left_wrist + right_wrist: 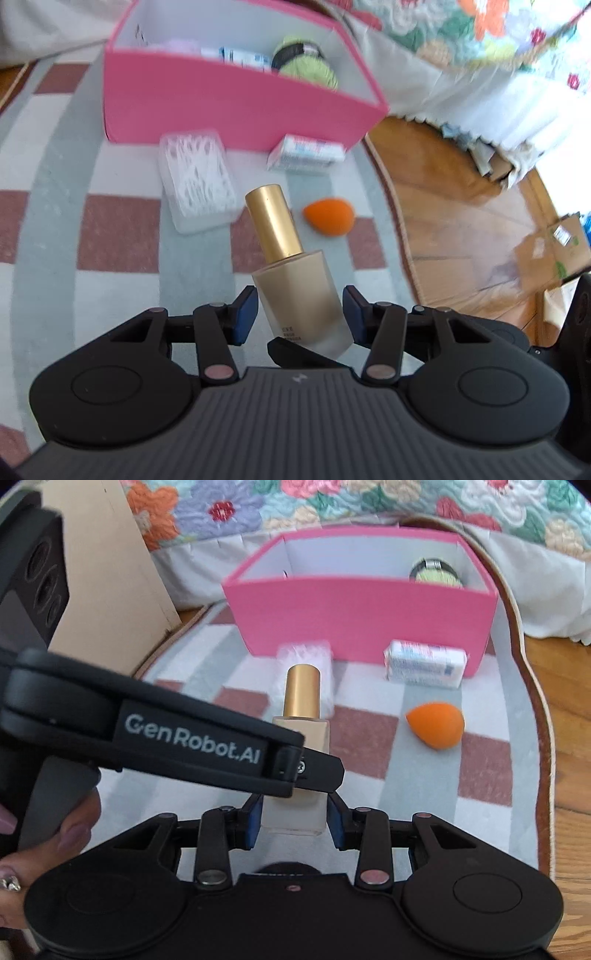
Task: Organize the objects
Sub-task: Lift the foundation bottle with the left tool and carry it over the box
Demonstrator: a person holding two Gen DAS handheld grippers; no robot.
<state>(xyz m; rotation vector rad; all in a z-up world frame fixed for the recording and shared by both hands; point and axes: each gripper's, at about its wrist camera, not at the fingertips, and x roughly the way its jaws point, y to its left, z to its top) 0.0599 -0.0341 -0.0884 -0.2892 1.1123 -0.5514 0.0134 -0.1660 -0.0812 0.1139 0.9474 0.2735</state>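
A beige foundation bottle [295, 291] with a gold cap stands between the fingers of both grippers. My left gripper [300, 314] is open around it, with gaps on both sides of the bottle. My right gripper [294, 821] is shut on the bottle's [301, 738] base. The left gripper's body [177, 734] crosses in front of the bottle in the right wrist view. A pink box [236, 99] [362, 616] stands beyond, holding green yarn [306, 62] and other items.
On the checked rug [118, 236] lie an orange makeup sponge [328, 216] [436, 725], a clear box of floss picks [195, 181], and a white wrapped packet [306, 153] [424, 664]. Wood floor [461, 221] and a floral bedspread [332, 502] lie beyond.
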